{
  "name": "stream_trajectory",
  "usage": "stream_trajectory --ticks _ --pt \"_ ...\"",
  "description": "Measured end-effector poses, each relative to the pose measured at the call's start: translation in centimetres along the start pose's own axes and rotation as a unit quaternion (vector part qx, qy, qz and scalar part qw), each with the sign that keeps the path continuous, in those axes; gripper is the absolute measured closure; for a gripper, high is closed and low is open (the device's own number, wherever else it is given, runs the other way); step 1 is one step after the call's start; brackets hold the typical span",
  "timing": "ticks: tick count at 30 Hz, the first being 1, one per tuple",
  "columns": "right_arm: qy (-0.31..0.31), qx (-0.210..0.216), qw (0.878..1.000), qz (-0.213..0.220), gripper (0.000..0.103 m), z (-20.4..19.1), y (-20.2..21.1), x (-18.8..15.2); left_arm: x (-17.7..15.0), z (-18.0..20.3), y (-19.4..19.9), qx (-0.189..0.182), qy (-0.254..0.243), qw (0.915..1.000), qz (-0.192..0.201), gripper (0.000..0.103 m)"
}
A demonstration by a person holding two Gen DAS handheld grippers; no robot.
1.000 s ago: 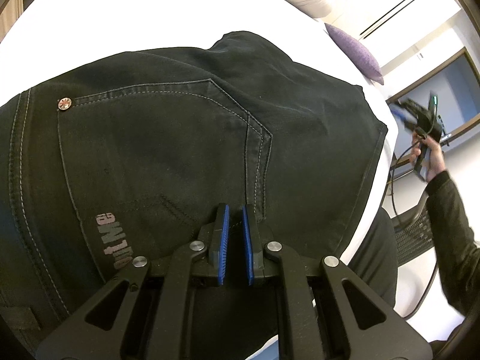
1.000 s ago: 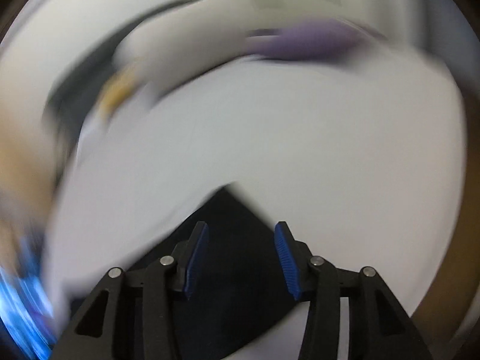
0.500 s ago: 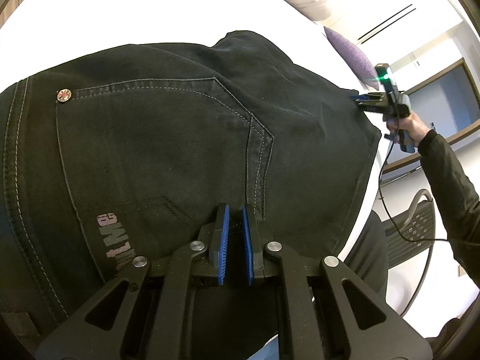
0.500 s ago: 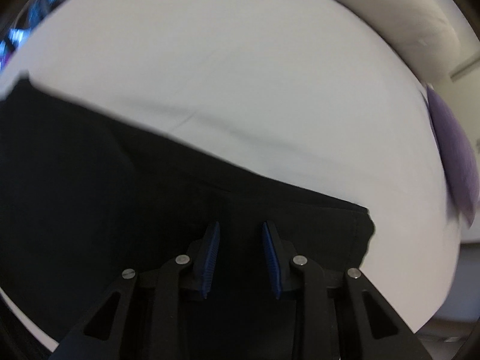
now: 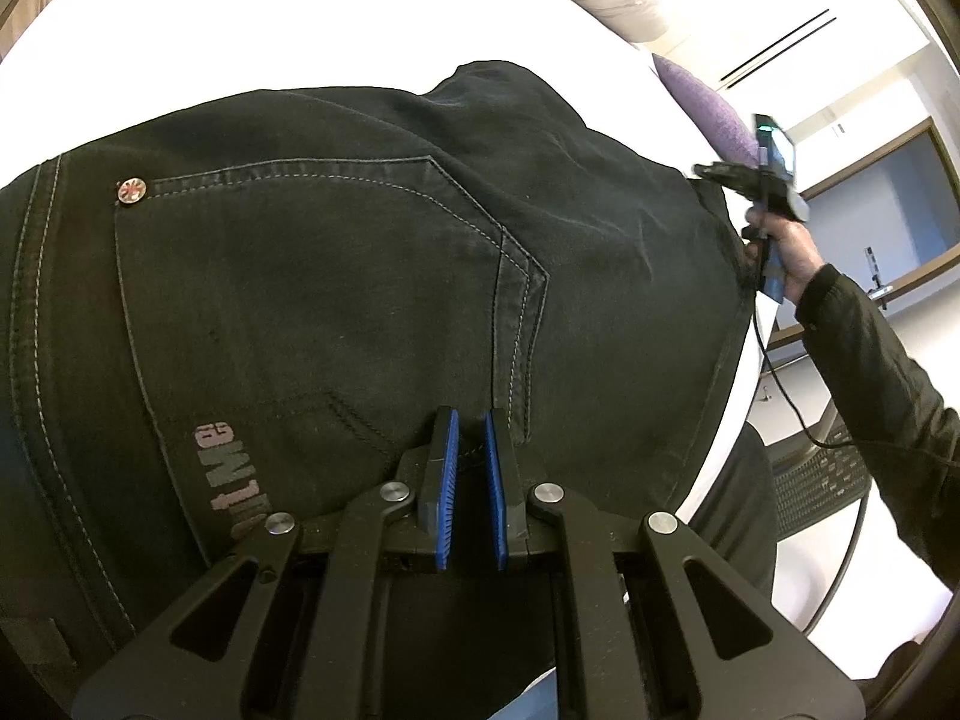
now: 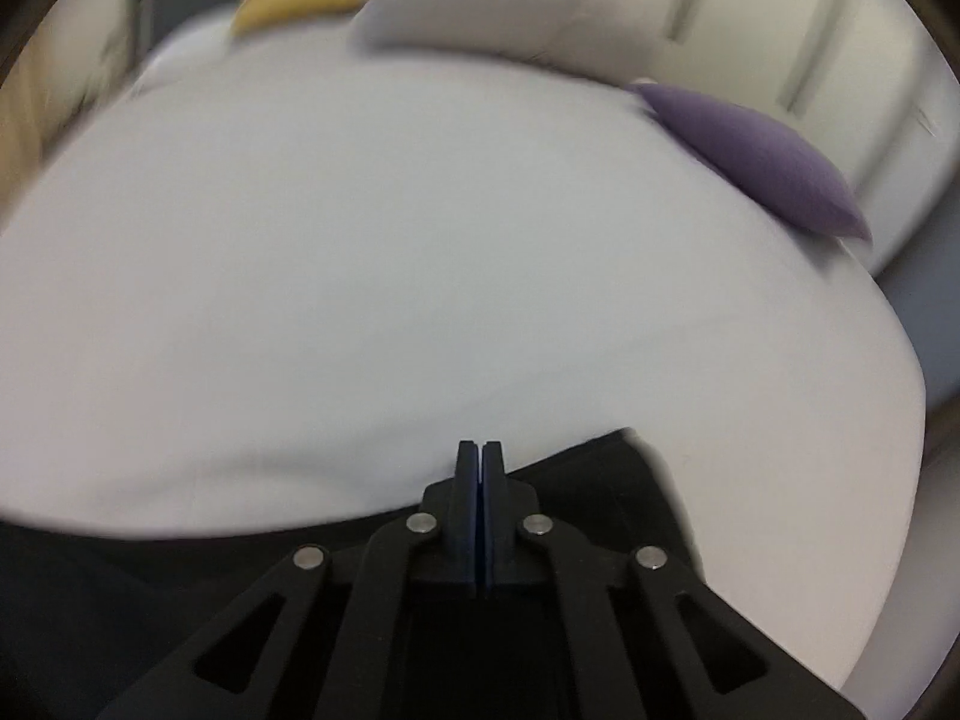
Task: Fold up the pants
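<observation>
Black jeans lie folded on a white bed, back pocket and grey lettering facing up. My left gripper is shut on the near edge of the jeans, with fabric pinched between the blue pads. My right gripper has its pads pressed together over the far edge of the black fabric; the view is blurred and I cannot see cloth between the pads. The right gripper also shows in the left wrist view, at the jeans' far right corner.
The white bed sheet spreads beyond the jeans. A purple cushion and a white pillow lie at the head of the bed. The bed's edge runs along the right of the jeans, with a mesh chair beyond it.
My right gripper swung in to the jeans' far right corner and its jaws closed from wide open to shut. My left gripper stayed shut on the near edge.
</observation>
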State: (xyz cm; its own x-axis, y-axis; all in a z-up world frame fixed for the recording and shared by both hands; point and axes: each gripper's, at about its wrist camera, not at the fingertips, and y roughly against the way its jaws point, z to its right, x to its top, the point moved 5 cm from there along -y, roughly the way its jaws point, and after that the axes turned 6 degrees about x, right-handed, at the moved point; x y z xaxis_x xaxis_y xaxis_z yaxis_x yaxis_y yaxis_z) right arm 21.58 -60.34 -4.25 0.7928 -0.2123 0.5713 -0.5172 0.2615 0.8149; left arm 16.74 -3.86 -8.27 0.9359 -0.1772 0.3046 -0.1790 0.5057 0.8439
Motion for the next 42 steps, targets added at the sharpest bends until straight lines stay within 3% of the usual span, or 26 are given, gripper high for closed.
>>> stream_trajectory --ticks 1,2,3,5,8,11,12,15,17,19,20,22,24,27,30,32,33,35,36,39,41,42 --pt "0.001 0.006 1.000 0.008 0.096 0.2 1.1 0.1 0.0 0.0 -0.1 -0.002 0.002 1.0000 0.001 0.094" --pt "0.008 0.038 0.999 0.005 0.095 -0.1 2.0 0.1 0.0 -0.1 -0.1 -0.003 0.004 1.0000 0.003 0.094" --pt "0.021 0.097 0.995 0.001 0.089 -1.3 3.0 0.0 0.0 -0.1 -0.1 -0.004 0.004 1.0000 0.003 0.094" --pt "0.087 0.164 0.983 -0.007 0.085 -4.2 5.1 -1.1 -0.1 -0.2 -0.1 -0.004 0.002 1.0000 0.004 0.094" --pt "0.157 0.206 0.965 -0.050 0.085 -9.1 5.8 -3.0 -0.1 -0.3 -0.1 -0.004 0.004 1.0000 0.003 0.094" --pt "0.198 0.225 0.944 -0.138 0.089 -12.9 2.7 -5.6 -0.1 -0.3 0.0 -0.003 0.002 1.0000 0.001 0.094" --pt "0.204 0.217 0.943 -0.150 0.093 -13.4 1.6 -6.1 -0.1 -0.3 0.1 -0.003 0.003 1.0000 -0.001 0.094" --pt "0.145 0.202 0.960 -0.130 0.103 -12.6 -1.2 -3.9 0.1 -0.2 0.2 0.001 0.001 1.0000 0.000 0.094" --pt "0.125 0.170 0.972 -0.106 0.103 -12.2 -2.3 -2.5 0.2 0.2 0.2 0.007 -0.003 1.0000 0.003 0.094" --pt "0.125 0.052 0.988 -0.072 0.103 -10.9 -3.5 -0.8 0.2 0.5 0.4 0.016 -0.009 0.9998 0.009 0.094" --pt "0.091 0.042 0.993 -0.064 0.099 -10.0 -3.4 -0.1 0.1 0.7 0.5 0.021 -0.013 0.9996 0.011 0.094" --pt "-0.001 0.119 0.992 -0.030 0.098 -8.8 -1.3 1.1 0.0 0.9 1.0 0.032 -0.022 0.9991 0.019 0.094" --pt "0.000 0.152 0.988 0.004 0.089 -9.3 2.3 1.5 0.0 1.0 1.4 0.039 -0.028 0.9985 0.027 0.094" --pt "0.028 0.223 0.974 -0.036 0.072 -12.4 4.9 -0.9 -0.1 1.0 1.9 0.032 -0.027 0.9985 0.036 0.094" --pt "0.052 0.261 0.960 -0.088 0.072 -14.6 5.4 -4.9 -0.2 0.9 2.0 0.030 -0.026 0.9985 0.038 0.094" --pt "0.053 0.294 0.946 -0.124 0.074 -16.3 3.6 -5.4 -0.3 0.8 2.0 0.031 -0.025 0.9985 0.038 0.094" --pt "0.064 0.270 0.950 -0.141 0.081 -17.1 1.7 -5.5 -0.4 0.7 2.0 0.033 -0.026 0.9985 0.037 0.094" --pt "0.057 0.243 0.960 -0.128 0.092 -17.4 -0.3 -5.2 -0.5 0.4 2.1 0.034 -0.021 0.9985 0.038 0.094" --pt "0.036 0.234 0.964 -0.118 0.103 -17.2 -1.4 -3.9 -0.5 0.2 2.2 0.031 -0.017 0.9986 0.039 0.094" --pt "-0.033 0.193 0.976 -0.100 0.103 -15.9 -3.0 -0.4 -0.4 0.2 2.3 0.034 -0.013 0.9985 0.041 0.094" --pt "-0.050 0.154 0.984 -0.070 0.094 -15.2 -2.0 1.5 -0.3 0.5 2.7 0.041 -0.018 0.9980 0.045 0.094" --pt "-0.071 0.200 0.976 -0.042 0.094 -15.9 0.1 2.3 -0.2 0.7 2.9 0.041 -0.020 0.9978 0.048 0.094"
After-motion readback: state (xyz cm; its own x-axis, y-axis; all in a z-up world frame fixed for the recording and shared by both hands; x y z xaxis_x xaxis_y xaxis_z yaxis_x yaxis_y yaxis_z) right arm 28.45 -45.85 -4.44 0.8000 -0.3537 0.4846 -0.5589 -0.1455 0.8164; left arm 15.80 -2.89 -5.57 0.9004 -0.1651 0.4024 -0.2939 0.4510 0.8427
